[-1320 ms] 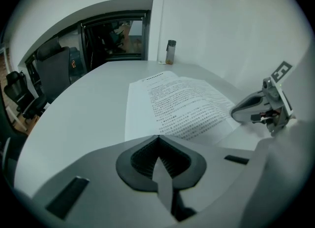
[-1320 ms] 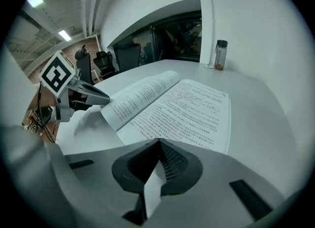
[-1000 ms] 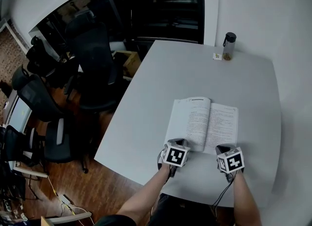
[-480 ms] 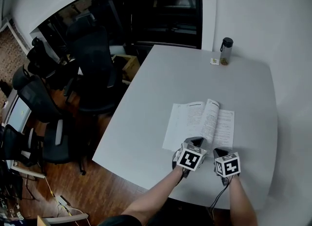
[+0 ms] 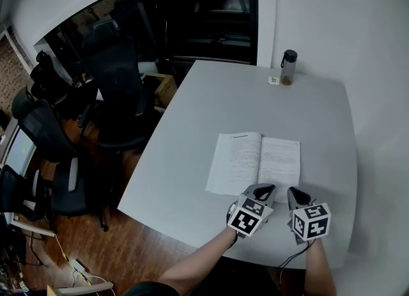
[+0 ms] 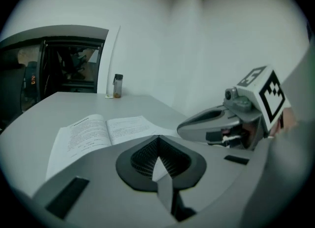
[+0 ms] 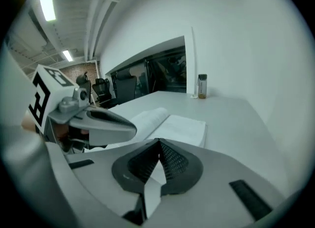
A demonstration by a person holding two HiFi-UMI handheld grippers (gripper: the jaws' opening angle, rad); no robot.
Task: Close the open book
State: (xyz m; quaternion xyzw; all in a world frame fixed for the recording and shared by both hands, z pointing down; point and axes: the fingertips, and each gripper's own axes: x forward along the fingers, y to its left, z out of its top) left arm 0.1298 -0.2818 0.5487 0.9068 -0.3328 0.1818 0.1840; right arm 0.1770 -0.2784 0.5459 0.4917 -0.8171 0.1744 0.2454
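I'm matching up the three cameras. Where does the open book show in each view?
Head view: the open book lies below centre, slightly right.
Left gripper view: it lies left of centre, in the lower half.
Right gripper view: it lies near centre.
Shared landmark: the bottle beyond the book shows in all three views.

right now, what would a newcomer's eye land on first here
The open book lying flat in the middle of the white table draws the eye first. Just on its near side hang the left gripper and right gripper with their black-and-white marker cubes, both shut and empty. A bottle stands alone at the table's far edge by the wall.
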